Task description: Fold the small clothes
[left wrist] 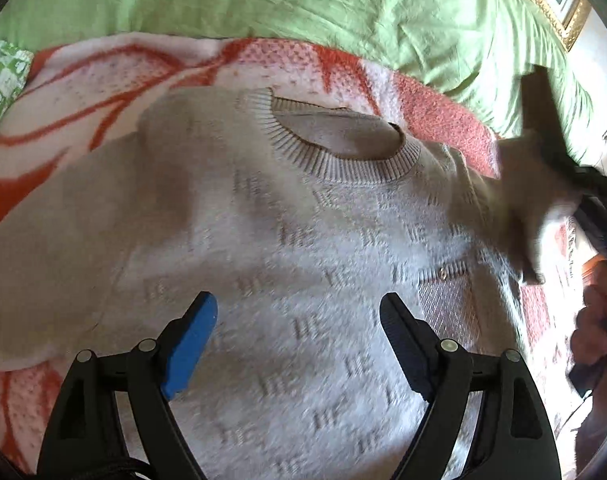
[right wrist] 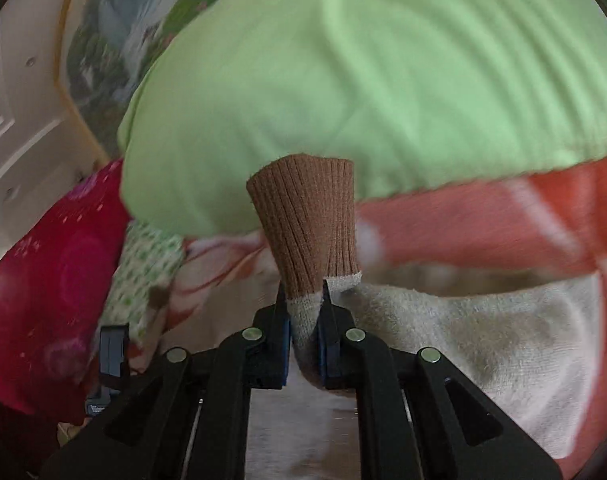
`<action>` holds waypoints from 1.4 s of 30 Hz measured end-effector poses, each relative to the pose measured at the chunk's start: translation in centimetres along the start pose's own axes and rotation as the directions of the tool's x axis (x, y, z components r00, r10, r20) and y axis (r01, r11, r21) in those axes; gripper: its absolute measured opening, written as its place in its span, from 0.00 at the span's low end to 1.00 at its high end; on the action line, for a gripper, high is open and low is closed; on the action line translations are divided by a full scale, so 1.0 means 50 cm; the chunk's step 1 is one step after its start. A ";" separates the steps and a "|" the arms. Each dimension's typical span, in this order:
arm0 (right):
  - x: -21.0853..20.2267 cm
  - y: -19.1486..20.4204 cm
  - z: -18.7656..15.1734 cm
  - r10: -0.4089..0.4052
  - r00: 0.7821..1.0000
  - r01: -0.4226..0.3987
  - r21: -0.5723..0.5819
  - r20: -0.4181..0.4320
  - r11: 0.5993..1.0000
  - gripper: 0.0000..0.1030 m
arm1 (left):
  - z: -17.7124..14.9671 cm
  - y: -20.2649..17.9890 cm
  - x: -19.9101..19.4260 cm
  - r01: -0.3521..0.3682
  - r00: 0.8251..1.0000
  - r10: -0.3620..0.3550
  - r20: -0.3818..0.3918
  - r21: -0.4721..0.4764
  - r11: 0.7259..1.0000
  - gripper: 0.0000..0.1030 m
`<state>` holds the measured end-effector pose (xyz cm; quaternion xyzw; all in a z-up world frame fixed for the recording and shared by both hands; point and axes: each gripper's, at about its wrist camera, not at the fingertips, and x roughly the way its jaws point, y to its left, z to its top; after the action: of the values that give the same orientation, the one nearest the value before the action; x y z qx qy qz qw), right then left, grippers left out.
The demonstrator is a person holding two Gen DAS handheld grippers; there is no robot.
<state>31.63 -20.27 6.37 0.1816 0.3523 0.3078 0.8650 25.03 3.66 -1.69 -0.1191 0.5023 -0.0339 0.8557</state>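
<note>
The beige sweater is spread front-up on the patterned blanket, filling the centre of the left view, neckline toward the top. The left gripper is held wide apart, empty, over the chest. At the right edge, the sleeve is raised. The right gripper is clamped just below the brown ribbed cuff, so it is judged better placed to carry the sleeve inward across the body.

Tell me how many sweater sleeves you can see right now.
2. One sleeve lies folded across the sweater body, left in the left wrist view. The other sleeve is lifted, pinched near its brown cuff by the right gripper.
</note>
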 end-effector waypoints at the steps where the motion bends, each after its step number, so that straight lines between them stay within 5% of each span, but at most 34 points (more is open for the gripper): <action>1: 0.034 0.015 -0.014 0.025 0.999 -0.025 0.003 -0.037 1.000 0.11 | -0.002 0.006 -0.006 0.008 1.000 -0.008 -0.002 -0.010 1.000 0.81; 5: 0.144 0.045 -0.075 0.096 0.972 -0.091 0.033 -0.214 0.995 0.16 | -0.015 0.041 -0.010 0.051 0.998 -0.053 -0.024 -0.076 0.996 0.82; 8: 0.176 0.033 -0.116 0.109 0.929 -0.071 0.119 -0.353 0.990 0.43 | -0.013 0.048 0.014 0.079 0.995 -0.085 -0.055 -0.100 0.992 0.83; 11: 0.116 0.016 -0.125 0.128 0.947 -0.083 0.162 -0.294 0.983 0.51 | -0.005 0.045 0.053 0.082 0.991 -0.092 -0.095 -0.102 0.991 0.83; 18: -0.041 -0.049 -0.135 0.014 0.987 0.026 0.250 -0.160 0.968 0.52 | 0.026 0.022 0.121 0.091 0.990 -0.105 -0.098 -0.137 0.986 0.81; 20: -0.072 -0.060 -0.141 -0.037 0.989 0.074 0.258 -0.144 0.963 0.52 | 0.042 0.006 0.124 0.144 0.987 -0.153 -0.056 -0.146 0.979 0.66; 22: -0.101 -0.068 -0.151 -0.082 0.989 0.112 0.268 -0.123 0.957 0.52 | 0.055 -0.018 0.127 0.168 0.983 -0.174 -0.052 -0.107 0.980 0.08; 27: -0.173 -0.090 -0.155 -0.177 0.983 0.183 0.311 -0.050 0.933 0.52 | 0.074 -0.052 0.024 0.202 0.978 -0.201 0.065 -0.022 0.979 0.07; 30: -0.220 -0.105 -0.142 -0.253 0.967 0.242 0.309 -0.004 0.920 0.53 | 0.072 -0.003 -0.039 0.128 0.983 -0.124 0.138 -0.024 0.991 0.07; 33: -0.228 -0.121 -0.134 -0.300 0.954 0.286 0.307 0.000 0.908 0.57 | 0.058 0.081 -0.021 0.048 0.994 -0.039 0.100 -0.084 0.995 0.07; 36: -0.215 -0.135 -0.124 -0.348 0.937 0.338 0.288 -0.019 0.896 0.62 | 0.043 0.139 0.001 0.057 0.996 -0.046 0.071 -0.167 0.984 0.07; 42: -0.127 -0.179 -0.105 -0.451 0.883 0.468 0.177 -0.128 0.866 0.62 | 0.020 0.137 0.024 0.045 0.998 -0.039 0.039 -0.171 0.984 0.07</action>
<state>27.92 -30.62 1.16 0.1670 0.4502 0.0624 0.8750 26.07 10.28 -3.85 -0.2039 0.4855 -0.0065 0.8501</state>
